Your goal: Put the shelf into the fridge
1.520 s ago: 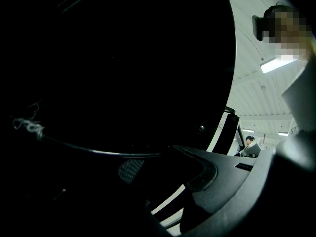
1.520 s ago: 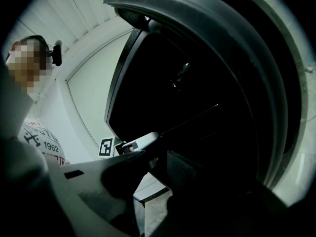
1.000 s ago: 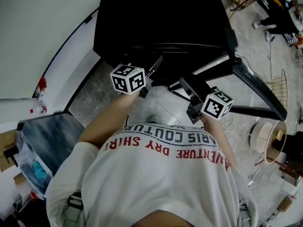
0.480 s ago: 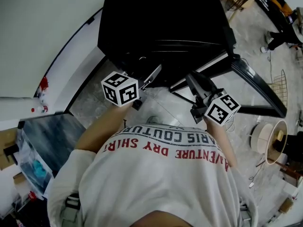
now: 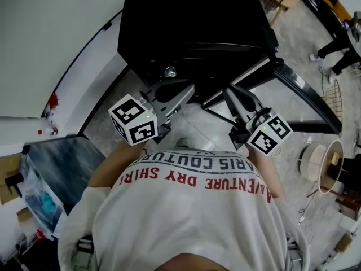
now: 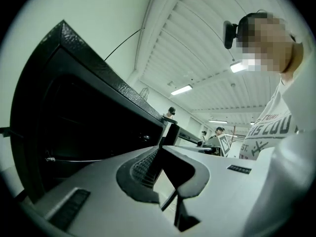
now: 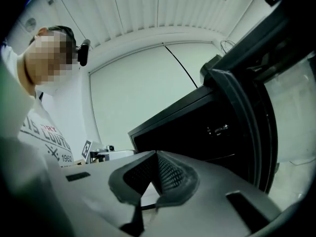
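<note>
L gripper (image 6: pixel 158 151) & R gripper (image 7: pixel 157 154) both just clamped shut, empty, facing open fridge (image 5: pixel 192 16).

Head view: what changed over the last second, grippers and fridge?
The left gripper and right gripper have just been closing and are now shut, tips together, with nothing visible between them. Both rose toward the head camera and shifted outward and down in the picture, the left further. Unchanged: the fridge stands with its door open.
</note>
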